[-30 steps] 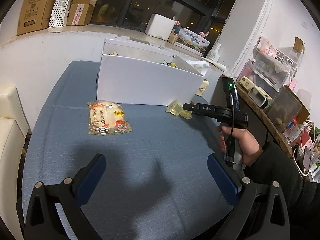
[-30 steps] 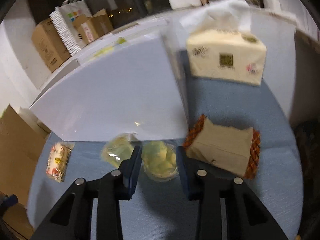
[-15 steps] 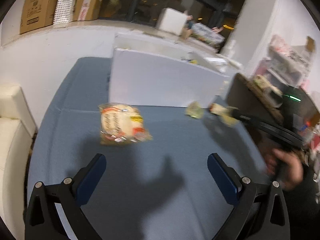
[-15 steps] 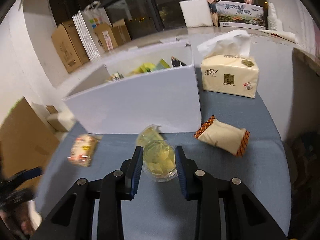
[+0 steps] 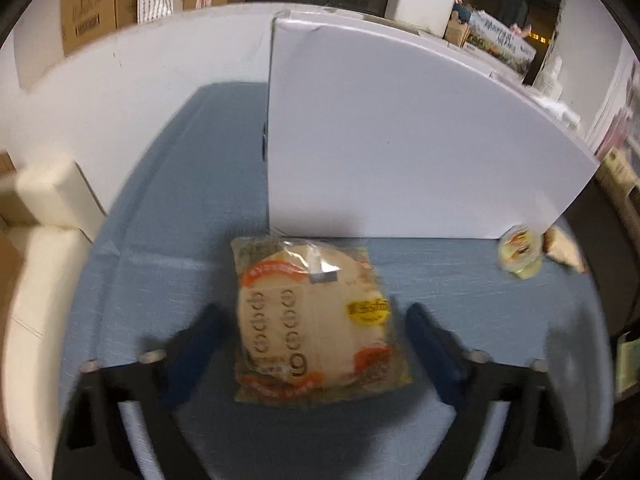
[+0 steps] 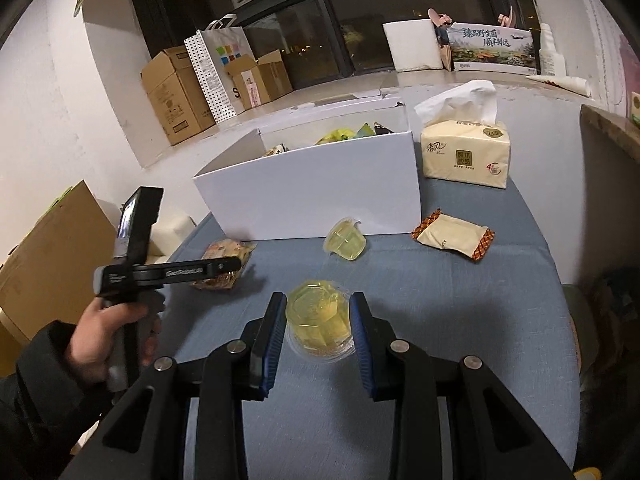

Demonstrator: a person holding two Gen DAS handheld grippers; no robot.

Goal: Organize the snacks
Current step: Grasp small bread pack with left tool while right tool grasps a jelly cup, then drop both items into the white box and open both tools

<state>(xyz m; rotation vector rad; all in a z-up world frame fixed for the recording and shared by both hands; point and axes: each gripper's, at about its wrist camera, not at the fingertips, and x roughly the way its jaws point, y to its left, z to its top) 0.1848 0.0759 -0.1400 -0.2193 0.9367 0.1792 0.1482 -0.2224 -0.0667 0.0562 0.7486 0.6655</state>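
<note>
1. Jelly cup: clamped between the pads of the right gripper, raised above the blue table, presumably for transfer into the white box.
2. Bread packet: flat on the table just before the box, framed by the left gripper, spread wide, not touching.
3. Left gripper: levelled low, pointing boxward.

Right gripper clamping jelly cup, white box behind
</note>
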